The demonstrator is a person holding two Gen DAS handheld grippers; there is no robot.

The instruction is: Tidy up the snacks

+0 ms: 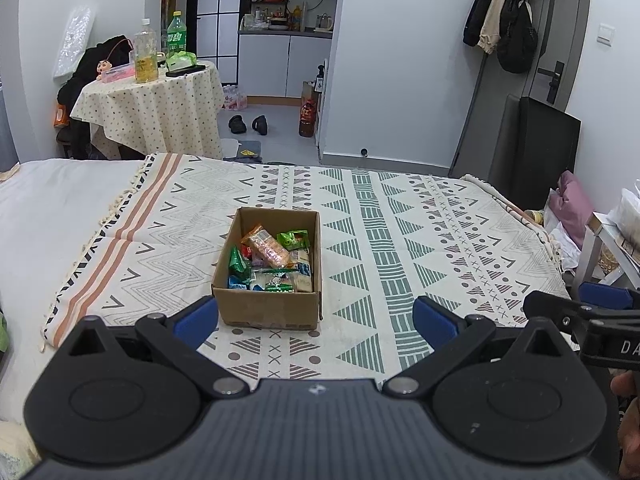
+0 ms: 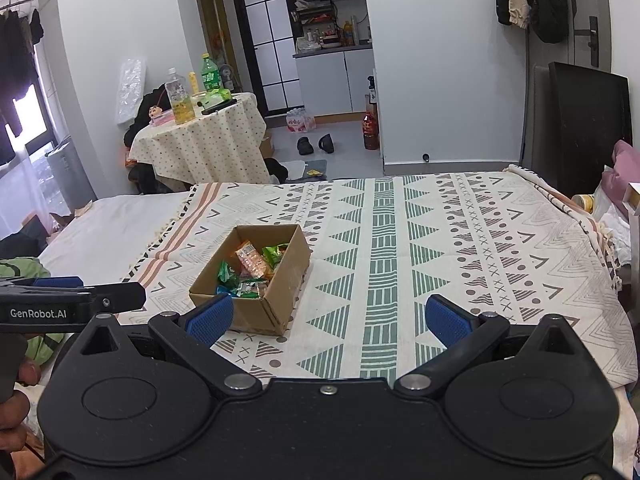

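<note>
Left wrist view: cardboard box (image 1: 267, 268) of snacks (image 1: 272, 260) sits at 12 o'clock on the patterned blanket (image 1: 400, 240); left gripper (image 1: 316, 318) and right gripper (image 2: 328, 320) both released, empty; a careless reach could tip the light box; open room lies toward 3 o'clock, bed edge near 6.

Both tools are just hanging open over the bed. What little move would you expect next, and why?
Probably the left tool eases forward toward the cardboard box. It and the right tool are open and empty, every snack packet in view lies inside that box on the patterned blanket, and the box sits nearer the left tool.
</note>
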